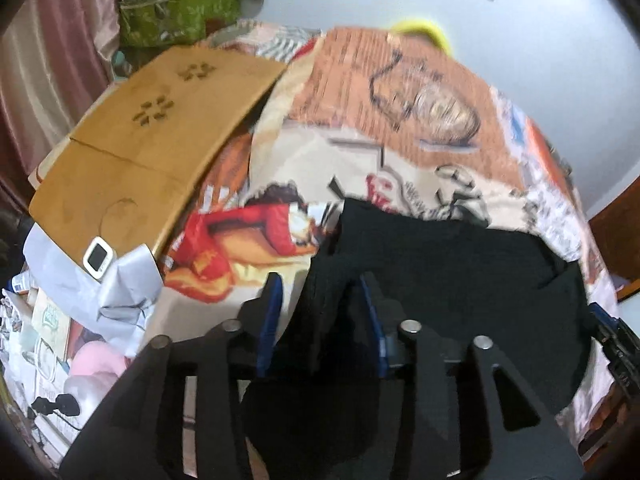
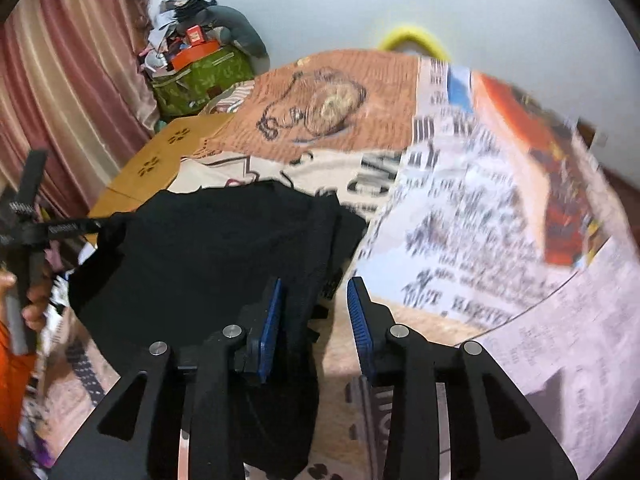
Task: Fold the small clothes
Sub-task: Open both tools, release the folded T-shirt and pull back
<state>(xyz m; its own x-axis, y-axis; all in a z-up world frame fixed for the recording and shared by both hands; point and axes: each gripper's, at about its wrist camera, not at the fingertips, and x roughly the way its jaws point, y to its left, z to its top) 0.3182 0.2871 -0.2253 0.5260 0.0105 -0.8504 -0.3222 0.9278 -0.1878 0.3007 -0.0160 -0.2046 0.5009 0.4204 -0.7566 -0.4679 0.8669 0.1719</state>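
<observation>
A small black garment point(image 1: 440, 272) lies at the near edge of a bed covered by a printed blanket point(image 1: 400, 100). My left gripper point(image 1: 320, 304) is open, its blue-padded fingers point(image 1: 270, 312) set wide, with a fold of the black cloth draped between them. In the right wrist view the same garment point(image 2: 208, 248) hangs off the bed's near edge. My right gripper point(image 2: 316, 312) is open; black cloth lies against its left pad point(image 2: 272, 320), and the right pad stands clear of it. The left gripper point(image 2: 28, 216) shows at the left edge, at the garment's corner.
A wooden lap table point(image 1: 152, 132) with a small white device point(image 1: 98, 258) sits at the left on the bed. A green bag point(image 1: 180, 12) piled with things stands by the pink curtain point(image 2: 68, 80). Clutter point(image 1: 48, 340) lies at the lower left. A yellow ring point(image 2: 412, 38) is behind the bed.
</observation>
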